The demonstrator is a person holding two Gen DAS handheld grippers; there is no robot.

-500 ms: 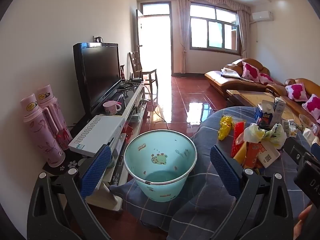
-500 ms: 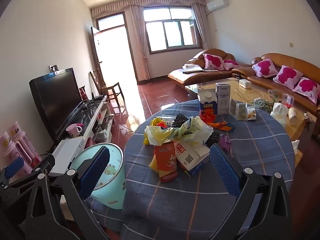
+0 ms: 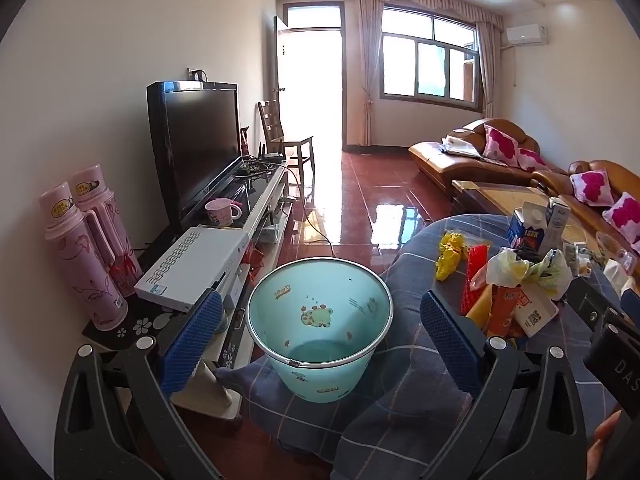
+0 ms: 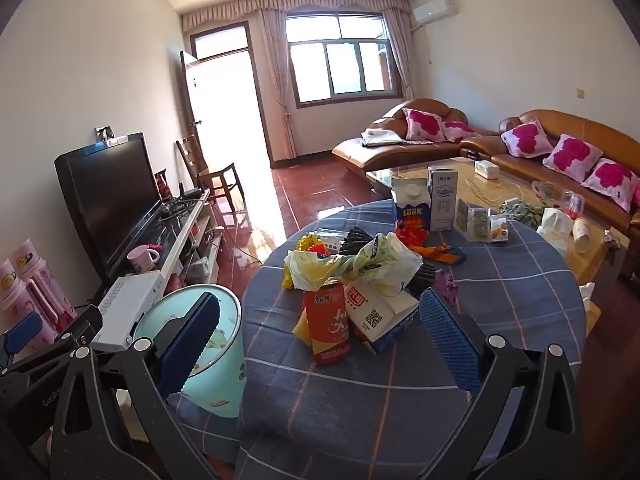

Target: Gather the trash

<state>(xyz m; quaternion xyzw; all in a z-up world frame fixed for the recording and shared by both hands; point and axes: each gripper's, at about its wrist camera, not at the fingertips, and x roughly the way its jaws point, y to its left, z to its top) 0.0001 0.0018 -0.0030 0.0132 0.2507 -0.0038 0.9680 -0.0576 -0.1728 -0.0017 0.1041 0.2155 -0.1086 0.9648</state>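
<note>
Trash (image 4: pixel 352 280) lies heaped near the middle of the round bench (image 4: pixel 500 292), which wears a blue checked cloth: a red carton (image 4: pixel 326 322) standing upright, a white box with a printed code (image 4: pixel 374 312) leaning against it, and a crumpled plastic bag (image 4: pixel 356 260) on top. Behind the heap stand two tall milk cartons (image 4: pixel 426 202), upright and side by side. A pale green bin (image 3: pixel 318 318) sits just beside the bench at its left edge, touching the hanging cloth, and looks empty inside. The left gripper (image 3: pixel 316 332) hovers over the bin with its jaws spread wide and nothing between them. The right gripper (image 4: pixel 320 344) faces the heap, jaws likewise released and holding nothing; the red carton sits between its blue pads (image 4: pixel 452 344) in view, untouched.
</note>
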